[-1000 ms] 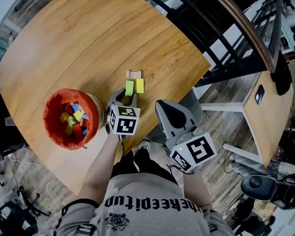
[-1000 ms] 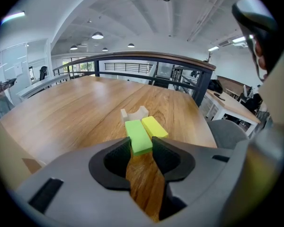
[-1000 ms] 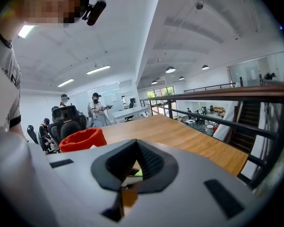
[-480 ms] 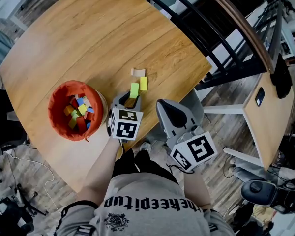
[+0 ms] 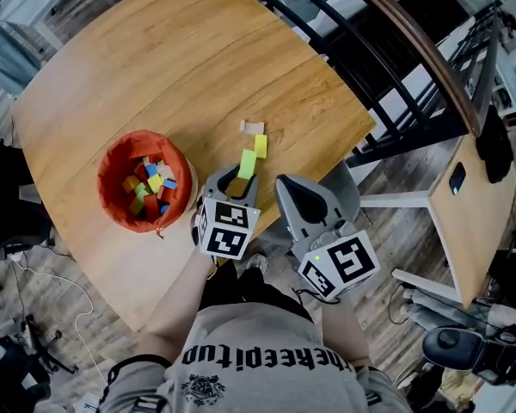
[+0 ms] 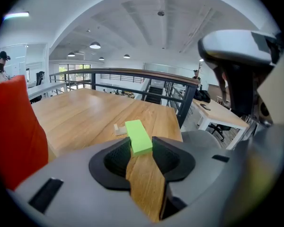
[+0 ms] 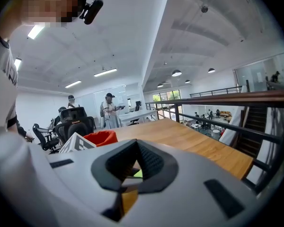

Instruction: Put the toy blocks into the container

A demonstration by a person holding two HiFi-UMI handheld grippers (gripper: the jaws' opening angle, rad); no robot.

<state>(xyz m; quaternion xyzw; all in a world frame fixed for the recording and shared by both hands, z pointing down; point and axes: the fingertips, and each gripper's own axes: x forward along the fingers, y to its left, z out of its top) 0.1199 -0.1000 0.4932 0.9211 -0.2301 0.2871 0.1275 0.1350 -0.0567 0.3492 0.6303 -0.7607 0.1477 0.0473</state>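
Left gripper view showed left gripper (image 6: 141, 150) clamping likely light, stiff green block (image 6: 137, 131) by its long sides; right gripper (image 7: 134, 149) jaws together.

Right tongs (image 7: 135, 145) closed — red container (image 7: 100, 137) beyond

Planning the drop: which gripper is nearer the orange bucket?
Left. The left gripper, holding a green block, is just right of the bucket; the right gripper sits farther right, beyond it.

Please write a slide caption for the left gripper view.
Left gripper closed on a green block over the wooden table; red container at left.
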